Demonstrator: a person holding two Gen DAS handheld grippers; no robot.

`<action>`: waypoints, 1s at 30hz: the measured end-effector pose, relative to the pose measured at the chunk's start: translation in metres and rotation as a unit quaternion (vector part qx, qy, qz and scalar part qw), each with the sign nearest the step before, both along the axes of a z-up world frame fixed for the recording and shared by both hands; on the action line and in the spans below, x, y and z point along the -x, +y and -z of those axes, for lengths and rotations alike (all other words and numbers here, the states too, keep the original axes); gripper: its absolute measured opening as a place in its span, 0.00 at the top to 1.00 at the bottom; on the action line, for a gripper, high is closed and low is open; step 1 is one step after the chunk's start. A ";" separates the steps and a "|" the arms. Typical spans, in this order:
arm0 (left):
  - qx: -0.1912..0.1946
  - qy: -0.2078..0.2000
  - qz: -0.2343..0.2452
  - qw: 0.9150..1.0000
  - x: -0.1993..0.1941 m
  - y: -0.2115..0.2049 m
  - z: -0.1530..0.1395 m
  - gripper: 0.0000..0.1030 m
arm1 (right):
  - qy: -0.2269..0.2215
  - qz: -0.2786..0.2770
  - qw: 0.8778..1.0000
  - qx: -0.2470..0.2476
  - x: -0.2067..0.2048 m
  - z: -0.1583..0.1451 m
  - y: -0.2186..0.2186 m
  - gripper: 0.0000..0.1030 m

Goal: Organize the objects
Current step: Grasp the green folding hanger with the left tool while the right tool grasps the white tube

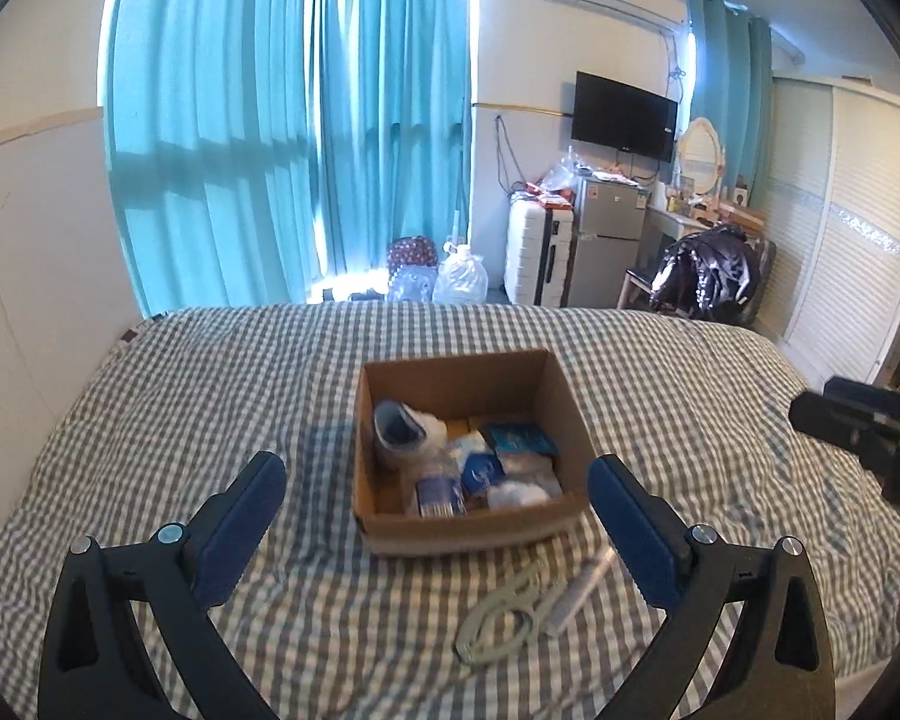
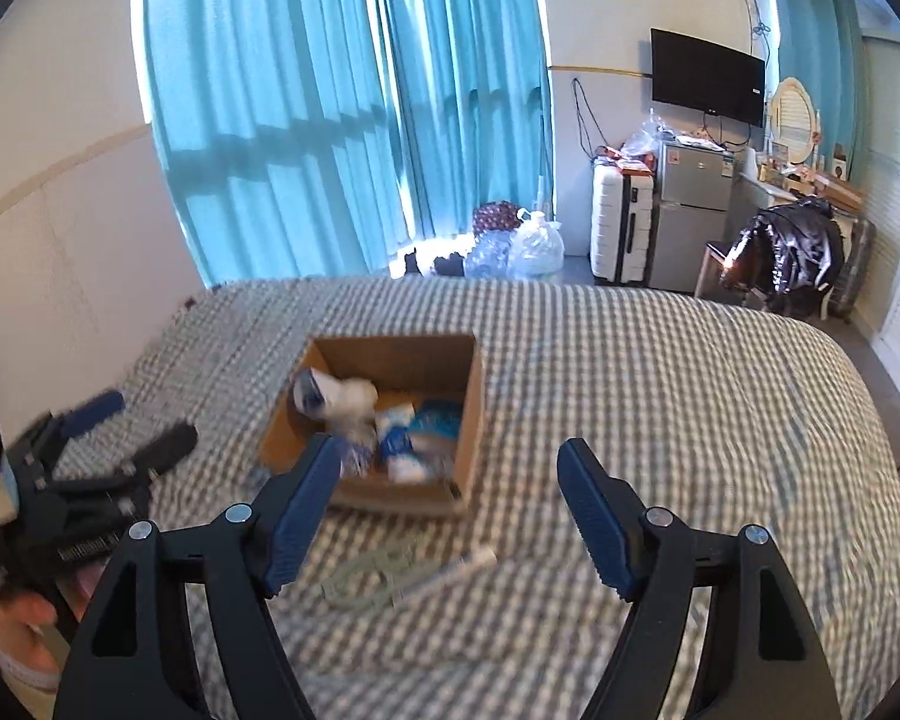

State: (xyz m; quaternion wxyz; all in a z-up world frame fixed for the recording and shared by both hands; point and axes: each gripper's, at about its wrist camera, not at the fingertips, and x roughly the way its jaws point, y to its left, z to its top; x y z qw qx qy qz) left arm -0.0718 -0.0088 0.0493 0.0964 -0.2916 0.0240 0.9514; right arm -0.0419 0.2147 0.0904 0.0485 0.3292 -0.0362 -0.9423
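An open cardboard box sits on the checked bed; it also shows in the right wrist view. It holds a white-blue shoe, a small water bottle and several blue-white packets. In front of the box lie a coiled white cable and a clear tube; the cable and tube show blurred in the right wrist view. My left gripper is open and empty, just short of the box. My right gripper is open and empty above the cable and tube.
The grey-white checked bedspread covers the bed. Teal curtains, a white suitcase, a small fridge, water jugs and a chair with a black jacket stand beyond the bed's far edge.
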 end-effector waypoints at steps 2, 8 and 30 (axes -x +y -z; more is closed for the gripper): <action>-0.005 0.003 -0.004 1.000 -0.013 -0.004 0.009 0.00 | 0.003 0.011 1.000 -0.011 -0.021 0.014 0.003 0.27; -0.005 -0.018 -0.034 0.999 -0.029 -0.016 0.054 0.00 | -0.009 0.028 1.000 0.000 -0.041 0.061 0.009 0.26; 0.037 -0.103 -0.066 0.992 0.018 -0.015 0.198 0.00 | -0.139 0.046 0.989 0.015 0.032 0.199 0.004 0.26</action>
